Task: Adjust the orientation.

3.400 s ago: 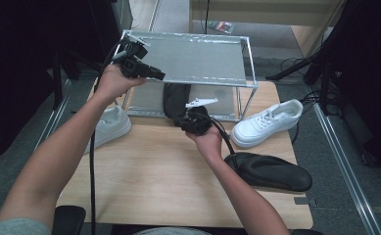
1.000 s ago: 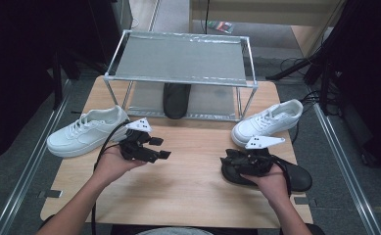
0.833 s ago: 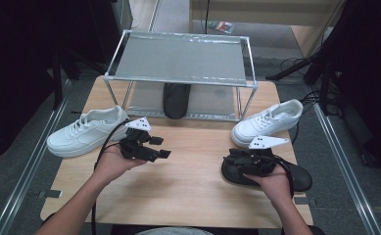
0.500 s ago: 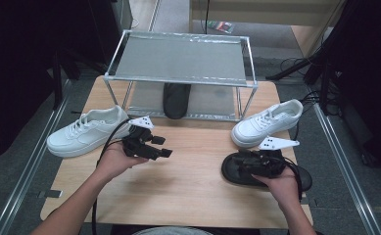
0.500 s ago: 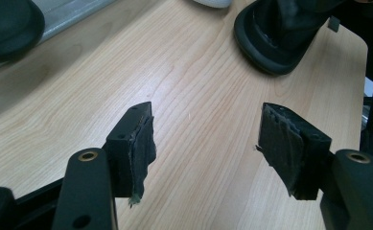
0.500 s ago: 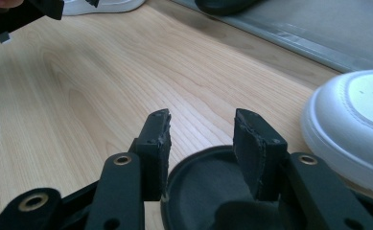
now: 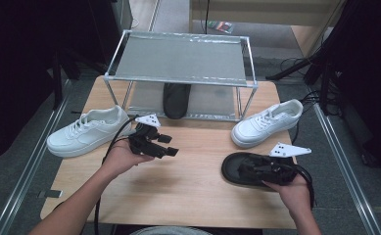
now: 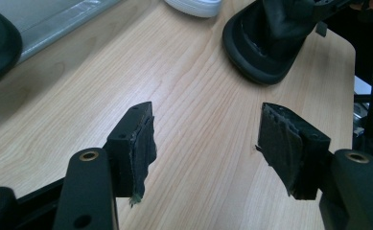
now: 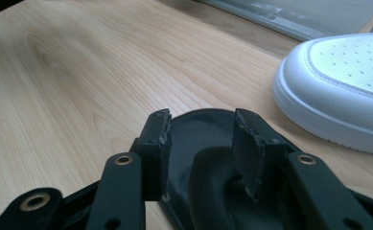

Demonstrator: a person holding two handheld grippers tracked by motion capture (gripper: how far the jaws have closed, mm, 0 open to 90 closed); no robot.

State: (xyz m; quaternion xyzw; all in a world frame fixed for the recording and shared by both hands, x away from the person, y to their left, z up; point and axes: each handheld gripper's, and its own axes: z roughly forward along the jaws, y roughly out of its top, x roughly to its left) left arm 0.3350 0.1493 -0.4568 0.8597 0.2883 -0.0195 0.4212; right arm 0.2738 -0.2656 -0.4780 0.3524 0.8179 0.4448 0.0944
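Nearest the person, the right gripper [image 7: 256, 171] sits low over the black shoe [image 7: 234, 172] on the near right part of the table [image 7: 188, 196]. In the right gripper view its jaws stand partly open and straddle the shoe's near wall: one pad [image 9: 157, 143] outside the rim, the other [image 9: 249, 153] down inside the opening. Whether the pads already press on that wall is hard to tell, so the shoe does not look gripped yet. The shoe's long axis runs across the table, roughly left to right, toe toward the centre, and the jaws reach along it, so closing would pinch the side wall. The left gripper [image 7: 171, 152] hovers empty over the middle of the table, jaws wide apart, well away from the black shoe; the right hand is clearly the nearer. Farther off lie two white sneakers, the right one [image 7: 266, 122] just beyond the black shoe, the left one [image 7: 87, 129] at the far left, and behind them the metal rack [image 7: 178, 58] with a second black shoe [image 7: 176, 98] on its lower shelf
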